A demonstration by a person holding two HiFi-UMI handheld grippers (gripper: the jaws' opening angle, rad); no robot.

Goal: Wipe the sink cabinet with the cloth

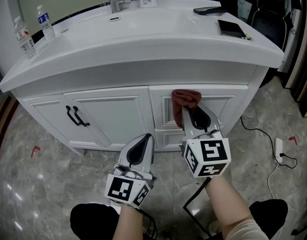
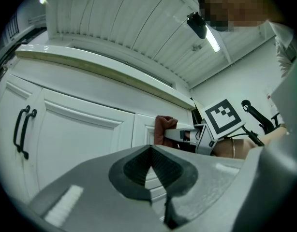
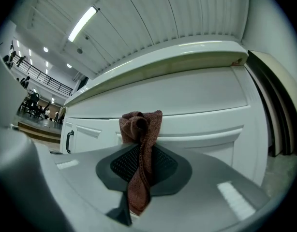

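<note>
Wiping well means sweeping the reddish-brown cloth [image 1: 185, 98], clamped tight in the right gripper [image 1: 191, 115] and bunched against the sink cabinet [image 1: 113, 109] front at 12 o'clock, in flat overlapping passes, with the left gripper [image 1: 143, 141], jaws closed on nothing at 8 o'clock, held clear.

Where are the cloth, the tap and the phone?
cloth [image 1: 186, 99], head view, its bunched top.
tap [image 1: 114, 1], head view, its upright stem.
phone [image 1: 230, 28], head view, middle of its dark face.

Right gripper [image 3: 139, 178] clamped on reddish-brown cloth [image 3: 140, 129], bunched end against white sink cabinet [image 3: 197, 105] front
</note>
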